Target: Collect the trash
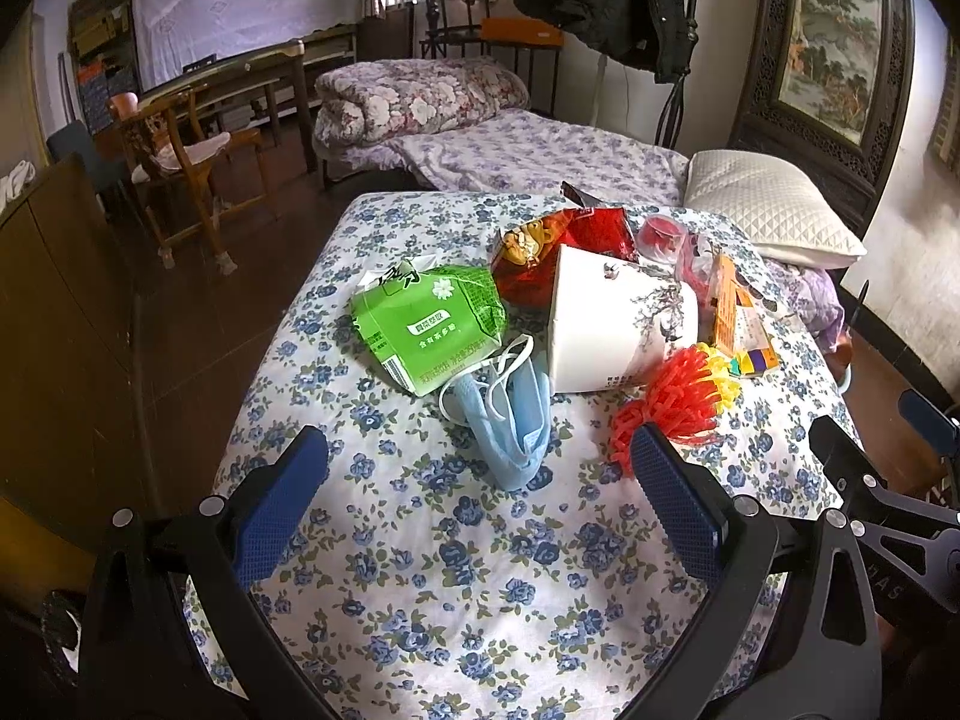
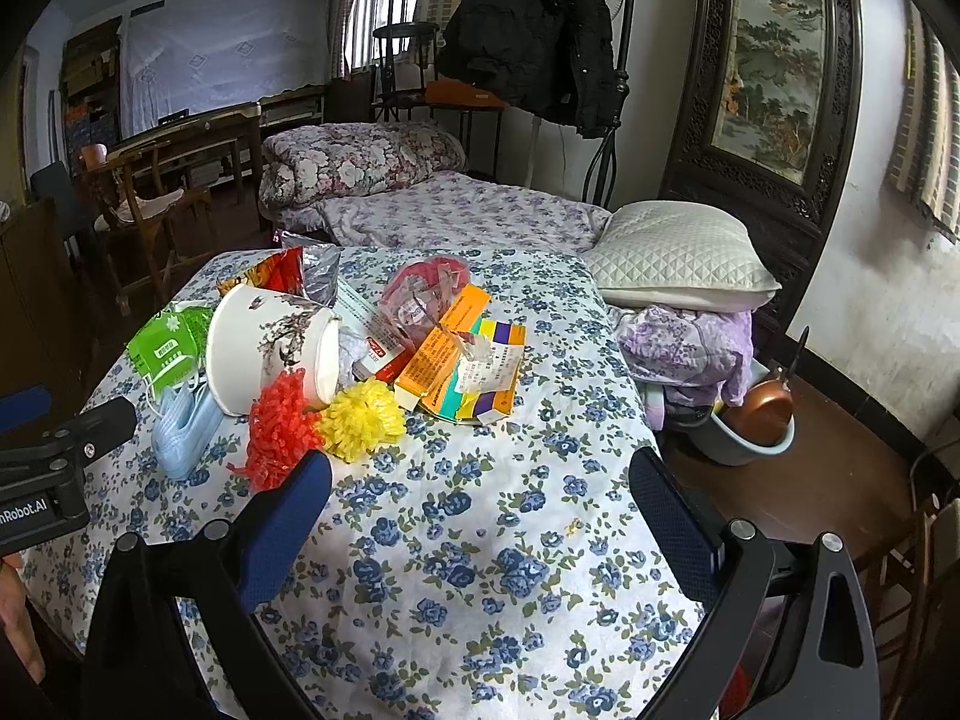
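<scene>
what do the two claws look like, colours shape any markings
Both look alike: the left claw and the right claw each have a black angular frame with silver bolts and two fingers faced with blue dimpled pads. In the right wrist view, the other tool's black body carries white lettering ending "nRobot.AI".

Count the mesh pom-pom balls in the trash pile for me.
2. The red pom-pom lies at the pile's near edge against the paper cup; the yellow pom-pom touches its right side. More could be hidden beneath.

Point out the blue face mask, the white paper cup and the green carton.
blue face mask (image 1: 515, 432), left wrist view, folded body.
white paper cup (image 1: 612, 324), left wrist view, side wall.
green carton (image 1: 429, 324), left wrist view, printed face.
</scene>
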`<state>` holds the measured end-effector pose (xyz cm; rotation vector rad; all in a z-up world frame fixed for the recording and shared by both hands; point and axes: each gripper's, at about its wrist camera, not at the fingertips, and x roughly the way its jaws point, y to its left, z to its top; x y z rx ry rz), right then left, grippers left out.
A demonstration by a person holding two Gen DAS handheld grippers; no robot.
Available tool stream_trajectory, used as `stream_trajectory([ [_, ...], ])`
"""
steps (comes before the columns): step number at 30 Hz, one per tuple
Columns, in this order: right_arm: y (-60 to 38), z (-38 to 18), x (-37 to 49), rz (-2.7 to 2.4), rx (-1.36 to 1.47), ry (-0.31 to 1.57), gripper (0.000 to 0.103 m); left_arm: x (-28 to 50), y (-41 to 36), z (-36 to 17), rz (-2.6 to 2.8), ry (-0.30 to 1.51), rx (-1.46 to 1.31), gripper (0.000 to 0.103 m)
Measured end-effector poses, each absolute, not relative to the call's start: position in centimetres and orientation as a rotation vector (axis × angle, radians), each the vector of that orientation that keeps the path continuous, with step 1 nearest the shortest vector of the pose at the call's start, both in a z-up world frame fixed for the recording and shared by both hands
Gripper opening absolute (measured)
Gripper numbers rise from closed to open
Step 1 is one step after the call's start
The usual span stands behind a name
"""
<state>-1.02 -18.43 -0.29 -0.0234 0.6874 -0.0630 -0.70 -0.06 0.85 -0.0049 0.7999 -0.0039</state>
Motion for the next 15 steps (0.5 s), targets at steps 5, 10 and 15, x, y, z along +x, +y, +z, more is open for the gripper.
stream_trajectory([
  [5, -18.40, -0.30, -1.03, -0.063, -0.025, 0.688, 0.097, -0.65, 0.05, 0.75, -0.001, 0.803, -0.009, 0.096],
  [10, -18.37, -0.31, -1.01, -0.064, -0.025, 0.689, 0.097, -0.51, 0.16, 0.37, 0.000, 0.813, -0.006, 0.096],
  [15, -18.89, -0.52, -0.95, -0.076, -0.011, 0.692, 0.097, -0.15, 0.60, 0.23, -0.007, 0.822, -0.019, 0.096],
])
